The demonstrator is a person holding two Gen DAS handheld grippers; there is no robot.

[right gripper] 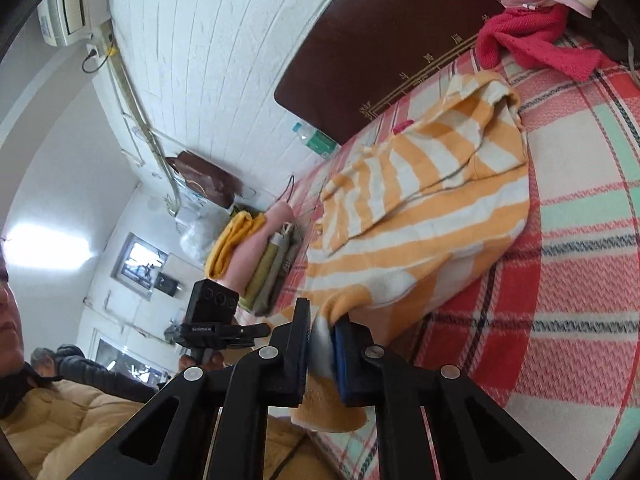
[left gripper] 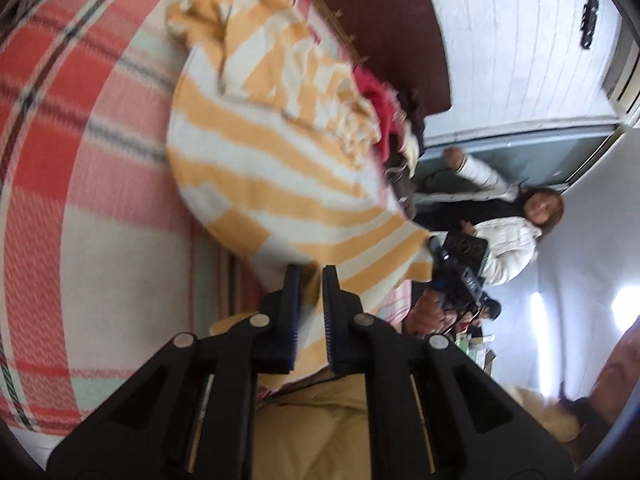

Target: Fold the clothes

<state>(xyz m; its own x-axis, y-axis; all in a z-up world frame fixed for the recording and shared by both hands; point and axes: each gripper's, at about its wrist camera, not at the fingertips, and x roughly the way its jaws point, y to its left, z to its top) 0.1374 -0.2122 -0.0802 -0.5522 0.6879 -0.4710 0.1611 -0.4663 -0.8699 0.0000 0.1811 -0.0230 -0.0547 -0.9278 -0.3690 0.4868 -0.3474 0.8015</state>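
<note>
While my right gripper has its fingers pinched on the near hem of the orange-and-cream striped knit sweater, my left gripper has its fingers drawn narrow with the same hem between them, though motion blur keeps me from being sure how firmly it bites. Both grips sit at the garment's bottom edge, apart from each other, which I judge the right places: the hem is thicker and less likely to slide out. The knit looks soft, light and limp, so it will sag and stretch between my hands rather than hold a line. Its body lies spread on the red, pink and mint plaid bedspread, sleeves already laid across the chest.
</note>
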